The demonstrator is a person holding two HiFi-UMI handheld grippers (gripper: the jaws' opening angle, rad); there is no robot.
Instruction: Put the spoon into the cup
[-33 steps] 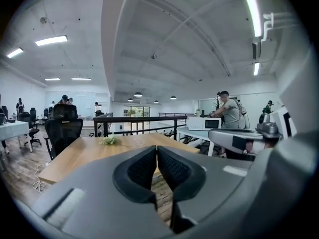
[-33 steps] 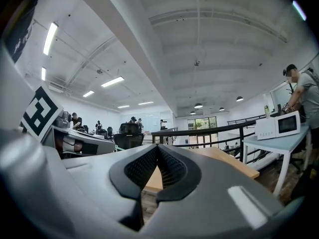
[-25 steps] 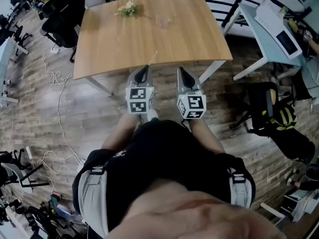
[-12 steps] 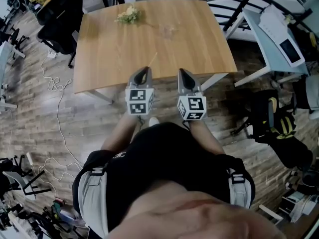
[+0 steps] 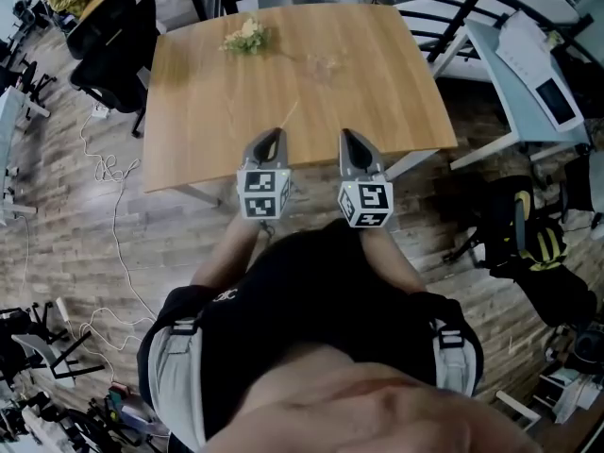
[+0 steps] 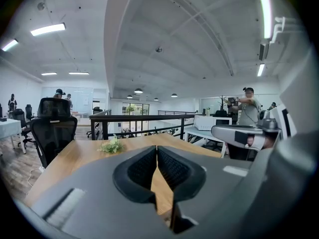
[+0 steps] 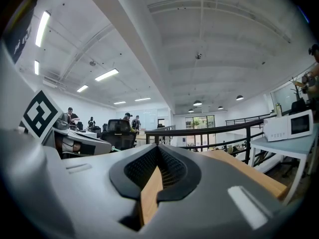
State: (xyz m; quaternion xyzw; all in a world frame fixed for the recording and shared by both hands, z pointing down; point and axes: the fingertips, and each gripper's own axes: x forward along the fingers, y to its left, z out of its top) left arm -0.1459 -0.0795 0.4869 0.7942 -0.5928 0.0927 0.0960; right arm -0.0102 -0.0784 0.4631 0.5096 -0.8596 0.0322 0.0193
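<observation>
Head view: person stands at the near edge of a wooden table (image 5: 208,111), one gripper in each hand, both held over the near edge and pointing toward the far edge. Left gripper (image 5: 270,138) and right gripper (image 5: 349,141) side by side, apart from each other, marker cubes toward the body. Left gripper view: left gripper's (image 6: 156,154) jaws pressed together at the tips, nothing between them; only table surface shows through the slit lower down. Right gripper view: right gripper's (image 7: 158,156) jaws likewise pressed together at the tips, nothing held; table wood visible in the gap behind the tips. Spoon (image 5: 287,113): thin pale sliver lying flat on the table near the near edge, just beyond the left gripper's tips, angled slightly toward the far right; touching neither gripper. Cup (image 5: 327,61): clear and faint in the head view, standing toward the far edge, right of centre, well apart from the spoon; whether anything is in it cannot be told. Green sprig (image 5: 245,36) near the far left corner, also seen low on the table in the left gripper view (image 6: 112,146). Black office chair (image 5: 118,36) off the far left corner. White side desk (image 5: 528,74) beyond the right edge.
</observation>
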